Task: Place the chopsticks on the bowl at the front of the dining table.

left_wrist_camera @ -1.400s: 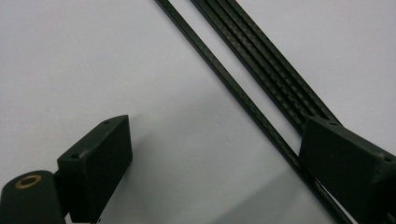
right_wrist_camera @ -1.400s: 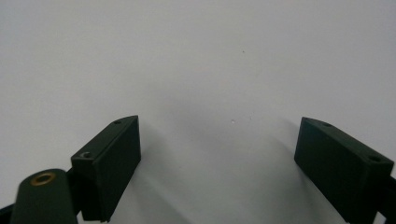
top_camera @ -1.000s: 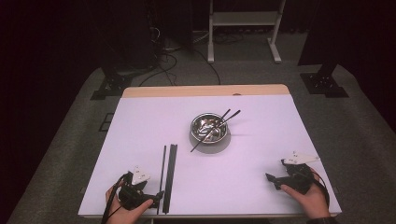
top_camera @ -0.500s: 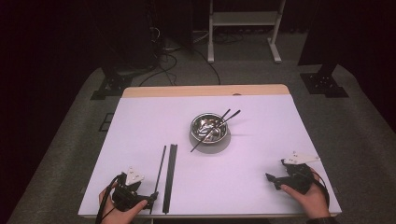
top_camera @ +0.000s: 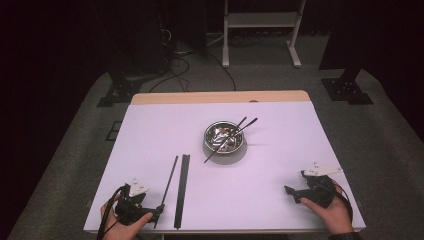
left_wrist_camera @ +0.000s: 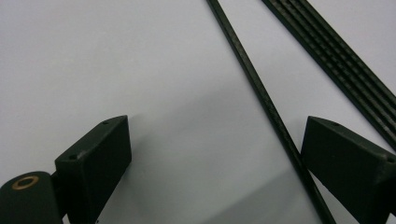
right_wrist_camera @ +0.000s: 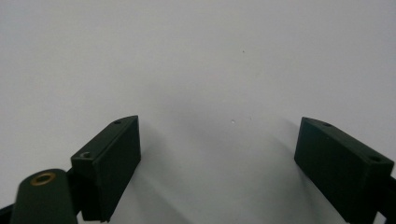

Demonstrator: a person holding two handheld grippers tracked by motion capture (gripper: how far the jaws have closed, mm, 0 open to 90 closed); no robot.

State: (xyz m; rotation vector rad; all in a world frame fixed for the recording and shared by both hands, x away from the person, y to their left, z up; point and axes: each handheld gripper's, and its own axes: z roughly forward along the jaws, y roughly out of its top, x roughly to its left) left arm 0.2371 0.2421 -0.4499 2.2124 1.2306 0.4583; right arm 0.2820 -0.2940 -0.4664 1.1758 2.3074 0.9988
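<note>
Single chopstick (left_wrist_camera: 261,93) lies between spread left gripper (left_wrist_camera: 215,158) fingers; unmarked.

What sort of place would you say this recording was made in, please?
Probably a lab or studio set up for recording, not a kitchen: a white-topped table stands on grey carpet among black drapes, with cables and stand feet behind it.
</note>
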